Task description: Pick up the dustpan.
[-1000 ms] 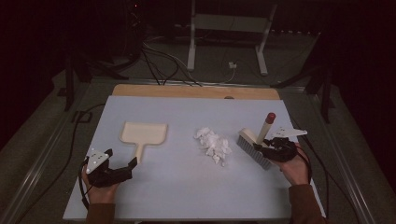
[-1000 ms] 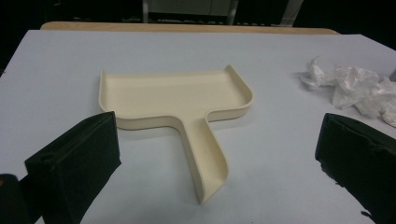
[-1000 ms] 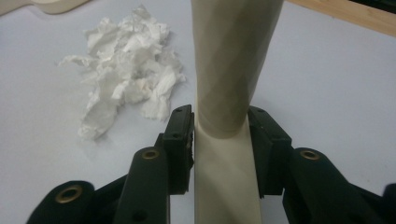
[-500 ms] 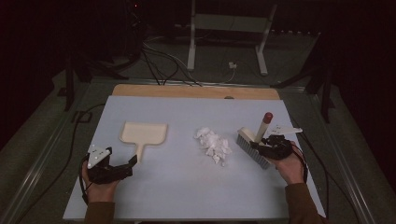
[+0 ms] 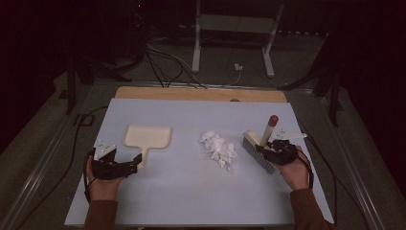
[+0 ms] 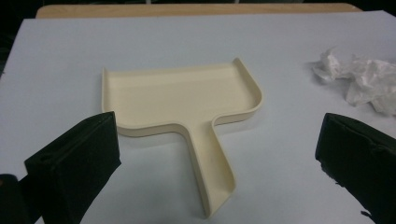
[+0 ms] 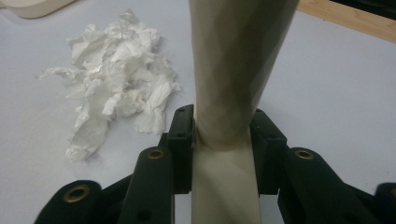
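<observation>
With the right tongs (image 5: pixel 269 147) clamped on the brush (image 7: pixel 231 93) handle beside the crumpled paper (image 5: pixel 219 148) mid-surface, and the left tongs (image 6: pixel 219 154) spread wide, seemingly short of the dustpan (image 6: pixel 180 100) handle, sweeping now would likely shove the unheld pan away.

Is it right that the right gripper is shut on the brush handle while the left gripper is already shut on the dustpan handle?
Not quite. The right gripper is shut on the brush handle, but the left gripper is open: the left gripper view shows its jaws spread wide on either side of the dustpan handle, not touching it.
</observation>
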Tool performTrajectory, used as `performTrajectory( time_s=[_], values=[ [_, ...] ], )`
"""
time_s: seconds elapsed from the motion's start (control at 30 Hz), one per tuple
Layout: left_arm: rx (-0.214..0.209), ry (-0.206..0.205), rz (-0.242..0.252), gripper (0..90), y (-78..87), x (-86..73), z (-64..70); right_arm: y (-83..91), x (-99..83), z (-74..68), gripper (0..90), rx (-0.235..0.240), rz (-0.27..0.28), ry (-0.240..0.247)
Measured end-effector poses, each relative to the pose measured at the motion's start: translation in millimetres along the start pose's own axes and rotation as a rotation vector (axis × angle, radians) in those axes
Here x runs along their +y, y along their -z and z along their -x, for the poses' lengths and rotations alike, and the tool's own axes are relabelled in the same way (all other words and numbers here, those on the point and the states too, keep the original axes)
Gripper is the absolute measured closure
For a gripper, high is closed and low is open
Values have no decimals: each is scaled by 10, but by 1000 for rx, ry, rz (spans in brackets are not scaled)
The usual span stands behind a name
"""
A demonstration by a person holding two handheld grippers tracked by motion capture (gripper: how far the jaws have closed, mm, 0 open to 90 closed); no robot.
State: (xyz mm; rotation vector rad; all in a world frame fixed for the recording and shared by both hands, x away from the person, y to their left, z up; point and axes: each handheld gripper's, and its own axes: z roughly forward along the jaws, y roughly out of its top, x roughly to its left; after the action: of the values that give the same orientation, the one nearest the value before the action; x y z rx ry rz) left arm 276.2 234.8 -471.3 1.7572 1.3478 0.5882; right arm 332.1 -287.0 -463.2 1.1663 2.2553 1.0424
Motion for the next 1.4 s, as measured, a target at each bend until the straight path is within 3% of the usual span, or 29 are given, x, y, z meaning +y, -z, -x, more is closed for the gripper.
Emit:
performTrajectory(
  time_s=[0.17,0.53,1.07,1.17,1.4],
  values=[
    [30,35,-58,9,-122,37,7,0,-12,5,670,-13,10,-20],
    [86,17,-102,39,-263,116,35,19,-32,11,670,-8,14,-25],
    [110,-20,-189,15,-534,92,85,34,-49,29,670,-11,17,-50],
    [108,-12,-196,15,-565,90,86,36,-53,39,670,-12,19,-51],
    [127,-12,-237,72,-621,69,129,45,-66,61,670,-9,23,-66]
  ],
)
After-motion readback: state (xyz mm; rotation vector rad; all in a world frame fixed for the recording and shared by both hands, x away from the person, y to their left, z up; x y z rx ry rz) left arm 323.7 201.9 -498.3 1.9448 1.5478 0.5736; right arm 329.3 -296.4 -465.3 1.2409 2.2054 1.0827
